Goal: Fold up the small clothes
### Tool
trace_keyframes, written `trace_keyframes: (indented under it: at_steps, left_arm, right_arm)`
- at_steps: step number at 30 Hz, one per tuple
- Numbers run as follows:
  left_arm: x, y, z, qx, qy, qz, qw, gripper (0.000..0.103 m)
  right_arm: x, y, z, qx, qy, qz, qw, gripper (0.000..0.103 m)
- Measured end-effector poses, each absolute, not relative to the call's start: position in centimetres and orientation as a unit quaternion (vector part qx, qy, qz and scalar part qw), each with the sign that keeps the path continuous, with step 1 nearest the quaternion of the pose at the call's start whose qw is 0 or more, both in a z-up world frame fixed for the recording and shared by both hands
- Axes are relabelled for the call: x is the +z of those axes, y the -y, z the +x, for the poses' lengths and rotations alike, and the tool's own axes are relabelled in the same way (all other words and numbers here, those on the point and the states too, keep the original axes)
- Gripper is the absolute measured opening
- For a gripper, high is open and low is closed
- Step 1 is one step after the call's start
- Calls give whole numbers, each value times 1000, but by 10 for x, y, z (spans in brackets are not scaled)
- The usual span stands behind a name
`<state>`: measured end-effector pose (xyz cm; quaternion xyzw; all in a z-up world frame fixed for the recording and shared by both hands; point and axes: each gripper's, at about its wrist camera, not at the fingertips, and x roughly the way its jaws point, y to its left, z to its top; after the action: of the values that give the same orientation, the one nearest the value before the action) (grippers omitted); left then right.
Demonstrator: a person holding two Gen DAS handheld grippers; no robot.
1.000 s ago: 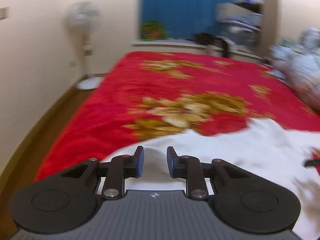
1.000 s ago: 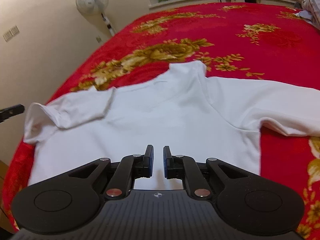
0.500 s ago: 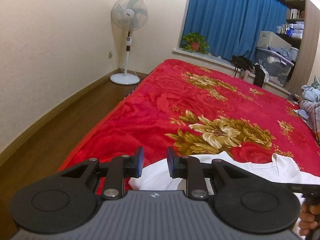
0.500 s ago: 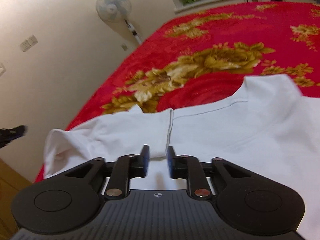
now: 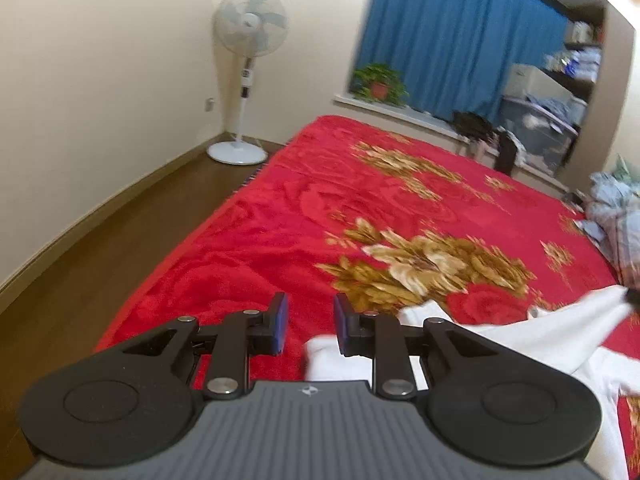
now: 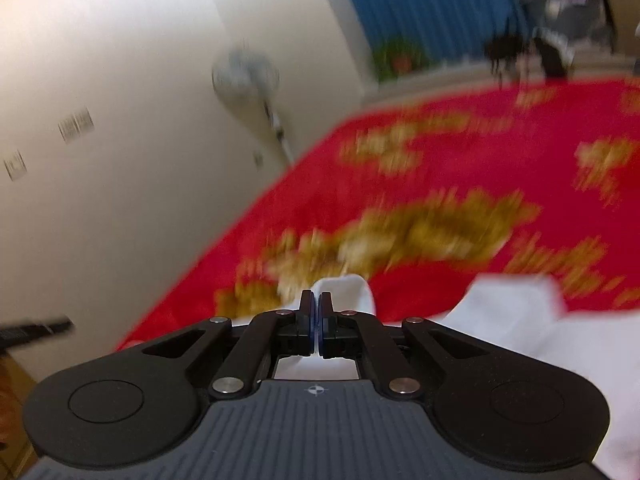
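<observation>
A white T-shirt (image 5: 540,336) lies on the near end of a red floral blanket (image 5: 320,208). My left gripper (image 5: 307,328) stands open over the blanket at the shirt's left edge. Its pads are apart and nothing is pinched; a fold of white cloth lies under its right finger. In the blurred right wrist view, my right gripper (image 6: 316,320) is shut on the shirt's sleeve (image 6: 352,288), which pokes up past the tips. The rest of the shirt (image 6: 520,320) trails off to the right. In the left wrist view the sleeve stretches up toward the right edge.
The bed's left edge drops to a wooden floor (image 5: 120,232) along a cream wall. A standing fan (image 5: 250,60) is in the far corner. A potted plant (image 5: 378,84) sits on the sill before blue curtains. A heap of clothes (image 5: 616,208) lies at the bed's right side.
My right gripper has shut on the sleeve and risen with it, so its view is now blurred. The left gripper stays open and has hardly moved in the last half second.
</observation>
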<state>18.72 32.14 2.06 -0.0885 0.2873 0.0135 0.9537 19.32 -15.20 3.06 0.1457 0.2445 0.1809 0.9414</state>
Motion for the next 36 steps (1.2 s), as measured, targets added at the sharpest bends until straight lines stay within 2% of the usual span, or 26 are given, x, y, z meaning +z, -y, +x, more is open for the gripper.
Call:
trace_keyframes:
  at_steps: [3,7,13,15,18,20,21,23,24,25,29,31,33,36]
  left_arm:
    - [15,-302,189,-22,-305,-72,949,27]
    - [-1,-275,195,-68,-345,-58,935,27]
    - [-33,-243,205,-114,-413,-56,902,31]
    - [-44,-235,208,-122,-428,-49,894,31]
    - [-64,-225,210,-118,-476,-8,871,31]
    - [-80,-223,210,-103,-511,42,852,32]
    - [-85,-222,209,-99,-517,60,848,34]
    - [-84,-226,208,-105,-520,59,845,34]
    - [-81,-229,208,-103,-522,51,845,33]
    - [-78,-231,207,-103,-519,47,847,33]
    - [-56,-236,204,-131,-479,3,868,33]
    - [-58,-238,205,-136,-482,-20,865,33]
    - [-73,-233,208,-117,-513,6,850,33]
    - [-81,-231,208,-106,-524,32,844,34]
  right_arm:
    - [37,207,173,124,-256,114,952,0]
    - [0,270,166,52,-312,125,940,0]
    - [-42,285,176,42,-343,155,925,1]
    - [-35,284,175,49,-323,157,932,0]
    - [-4,282,164,103,-233,157,954,0]
    - [0,284,161,99,-224,144,959,0]
    - [-7,286,165,84,-248,136,955,1]
    - [-34,288,181,32,-352,99,930,1]
    - [-48,292,185,7,-388,87,917,5]
    - [-57,297,185,-16,-407,89,909,5]
    - [-40,298,171,16,-343,117,932,5]
    - [-37,288,168,66,-329,119,935,5]
    - [-46,275,171,95,-346,118,926,5]
    - [-79,262,185,61,-441,62,893,4]
